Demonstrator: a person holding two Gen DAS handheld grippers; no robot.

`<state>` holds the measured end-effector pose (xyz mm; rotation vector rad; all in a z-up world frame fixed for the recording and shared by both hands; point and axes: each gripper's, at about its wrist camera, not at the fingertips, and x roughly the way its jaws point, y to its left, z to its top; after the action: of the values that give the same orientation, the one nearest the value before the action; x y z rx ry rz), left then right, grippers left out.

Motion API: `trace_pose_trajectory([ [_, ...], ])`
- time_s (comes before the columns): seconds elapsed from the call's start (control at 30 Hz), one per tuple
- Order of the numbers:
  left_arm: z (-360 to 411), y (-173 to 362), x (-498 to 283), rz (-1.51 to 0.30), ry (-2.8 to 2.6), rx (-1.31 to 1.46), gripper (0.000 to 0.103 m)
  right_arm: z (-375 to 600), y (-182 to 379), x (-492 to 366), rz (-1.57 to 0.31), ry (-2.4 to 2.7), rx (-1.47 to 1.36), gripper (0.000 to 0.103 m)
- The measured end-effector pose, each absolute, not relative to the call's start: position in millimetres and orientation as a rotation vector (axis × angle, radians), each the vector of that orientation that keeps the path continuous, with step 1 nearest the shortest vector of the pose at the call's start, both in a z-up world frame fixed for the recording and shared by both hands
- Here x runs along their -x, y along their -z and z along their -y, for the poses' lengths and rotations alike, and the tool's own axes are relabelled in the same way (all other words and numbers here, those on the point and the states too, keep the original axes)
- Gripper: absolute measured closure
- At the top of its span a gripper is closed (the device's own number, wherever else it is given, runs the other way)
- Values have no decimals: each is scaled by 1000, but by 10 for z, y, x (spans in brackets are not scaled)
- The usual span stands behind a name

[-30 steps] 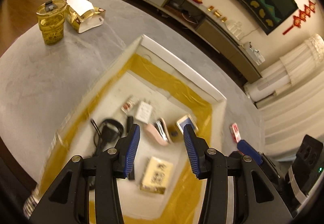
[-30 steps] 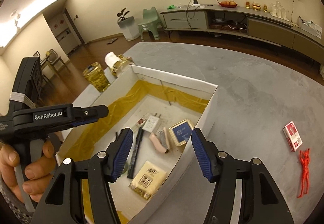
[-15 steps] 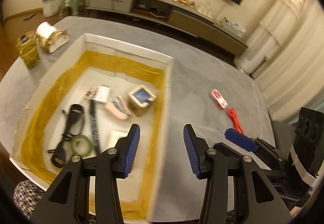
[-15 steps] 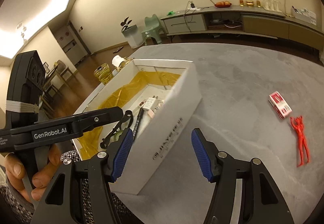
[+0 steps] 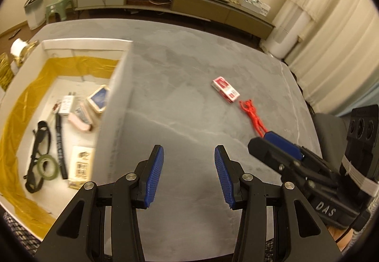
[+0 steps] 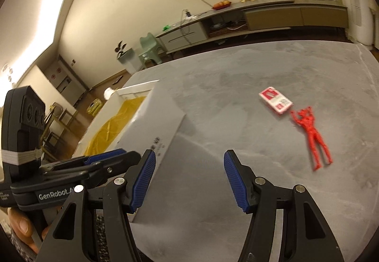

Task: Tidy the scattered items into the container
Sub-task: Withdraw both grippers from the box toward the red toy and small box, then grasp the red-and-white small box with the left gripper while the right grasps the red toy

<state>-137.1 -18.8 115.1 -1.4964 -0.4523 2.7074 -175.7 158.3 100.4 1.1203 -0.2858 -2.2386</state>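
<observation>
A white open-topped box (image 5: 113,96) lined with yellow film fills the left of the left wrist view; in the right wrist view its blank outer wall shows at centre left. Inside lie a black marker (image 5: 60,146), dark glasses (image 5: 39,155), a green tape roll (image 5: 48,167), a pink case (image 5: 80,123) and a blue-faced tin (image 5: 98,98). On the grey tabletop at right, 2 items lie flat: a red-and-white carton (image 6: 276,101) and, just below it, a red figurine (image 6: 312,136).

Box (image 5: 113,105) near wall blurred; red figure (image 5: 252,117) feet behind right hand-held gripper (image 5: 272,143).
</observation>
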Motion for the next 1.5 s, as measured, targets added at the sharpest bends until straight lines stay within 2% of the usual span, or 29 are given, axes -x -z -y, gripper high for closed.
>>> trace_pose_trajectory([
  [0.67, -697, -713, 2547, 393, -2561, 1556, 55, -2522, -719, 2275, 413, 2464, -1243, 42],
  [0.93, -841, -404, 3216, 378, -2596, 1605, 51, -2561, -505, 2440, 244, 2566, -1318, 42],
  [1.07, -883, -191, 3541, 321, -2631, 1664, 51, -2614, -297, 2605, 274, 2561, -1372, 42],
  [1.2, -933, -54, 3672, 265, -2636, 1682, 51, -2585, -213, 2680, 278, 2541, -1392, 42],
  [1.33, -859, 32, 3635, 301, -2624, 1676, 49, -2478, -147, 2691, 188, 2532, -1413, 42],
  [1.4, -797, 44, 3578, 317, -2614, 1660, 53, -2438, -102, 2694, 153, 2528, -1431, 42],
  [1.43, -792, 22, 3521, 275, -2625, 1649, 64, -2427, -75, 2693, 143, 2519, -1446, 46],
  [1.47, -787, 1, 3465, 233, -2635, 1637, 76, -2421, -47, 2691, 137, 2507, -1464, 59],
  [1.5, -782, -21, 3411, 194, -2643, 1627, 83, -2415, -18, 2688, 132, 2494, -1481, 71],
])
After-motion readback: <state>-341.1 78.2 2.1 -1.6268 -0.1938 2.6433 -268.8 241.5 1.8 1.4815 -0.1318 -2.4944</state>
